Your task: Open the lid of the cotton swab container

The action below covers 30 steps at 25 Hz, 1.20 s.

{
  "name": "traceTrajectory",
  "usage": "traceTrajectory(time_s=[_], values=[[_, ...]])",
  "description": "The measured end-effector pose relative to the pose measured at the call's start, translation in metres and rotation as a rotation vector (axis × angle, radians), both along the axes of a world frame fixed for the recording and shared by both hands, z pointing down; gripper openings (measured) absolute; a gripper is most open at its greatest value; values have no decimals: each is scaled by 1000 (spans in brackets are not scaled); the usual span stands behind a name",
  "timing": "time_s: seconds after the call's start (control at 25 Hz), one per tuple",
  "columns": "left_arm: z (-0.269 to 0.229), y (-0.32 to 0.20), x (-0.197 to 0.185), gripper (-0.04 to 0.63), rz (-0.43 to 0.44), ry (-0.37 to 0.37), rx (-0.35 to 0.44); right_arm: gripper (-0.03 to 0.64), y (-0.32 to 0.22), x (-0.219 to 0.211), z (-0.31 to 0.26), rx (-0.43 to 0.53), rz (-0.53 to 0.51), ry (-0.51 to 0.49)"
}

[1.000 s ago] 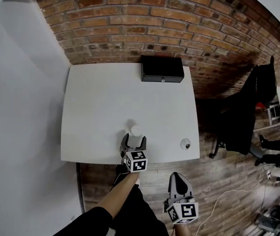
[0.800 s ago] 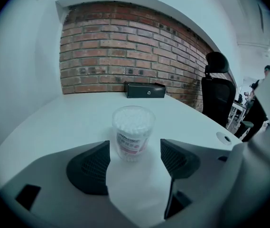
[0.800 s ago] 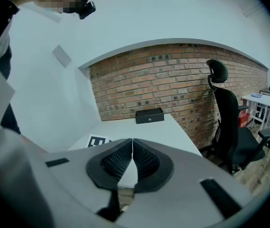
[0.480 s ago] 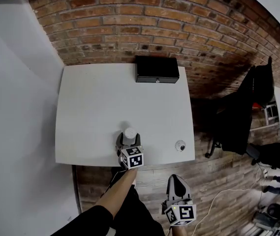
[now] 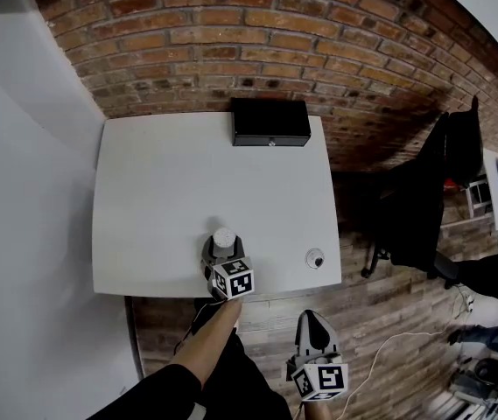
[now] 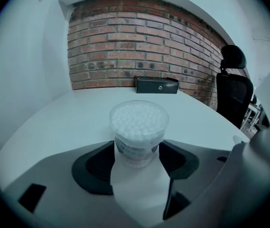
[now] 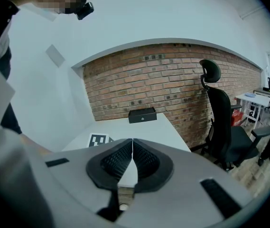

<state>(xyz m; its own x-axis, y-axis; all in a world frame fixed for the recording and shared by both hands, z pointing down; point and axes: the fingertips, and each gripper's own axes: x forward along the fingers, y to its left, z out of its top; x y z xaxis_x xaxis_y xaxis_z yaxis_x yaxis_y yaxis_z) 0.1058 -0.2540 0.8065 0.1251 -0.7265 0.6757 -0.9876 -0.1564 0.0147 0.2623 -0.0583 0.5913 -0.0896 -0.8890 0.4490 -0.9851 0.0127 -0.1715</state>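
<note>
My left tongs (image 6: 137,152) stand wide and have just been closing in on the cotton swab tub (image 6: 138,127) between them, not squeezing yet. My right tongs (image 7: 133,158) are shut on nothing. The tub sits near the front edge of the white table (image 5: 161,191). It looks light and slippery, so I'd hold its sides softly and take the lid by its rim. A black box (image 5: 271,122) sits far back, blocking nothing.

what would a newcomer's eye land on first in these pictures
The clear cotton swab container, packed with white swabs, stands near the front edge of the white table, between the jaws of the left gripper, which have just been closing. Behind it, a black box sits at the far edge by the brick wall. The right gripper is shut and empty.
</note>
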Motion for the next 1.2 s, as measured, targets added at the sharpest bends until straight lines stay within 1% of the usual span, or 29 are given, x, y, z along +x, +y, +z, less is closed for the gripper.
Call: traceTrajectory(time_s=[0.08,0.16,0.28,0.52,0.6,0.8,1.2], values=[[0,1,1,302,4,-19,12,21,1,1,1,-4,2,-2],[0,1,0,273,4,-36,19,21,2,1,2,-5,4,-4],[0,0,0,270,3,-42,22,21,3,2,2,-4,6,-2],[-2,3,2,264,47,10,8,21,5,-2,3,-5,9,-7],[-2,5,0,262,63,14,5,21,5,-5,4,-7,5,-14],[-10,7,-6,261,124,14,29,21,3,-14,3,3,-5,-24],[-42,5,-13,261,284,40,79,21,-13,-34,-5,31,-41,-40]])
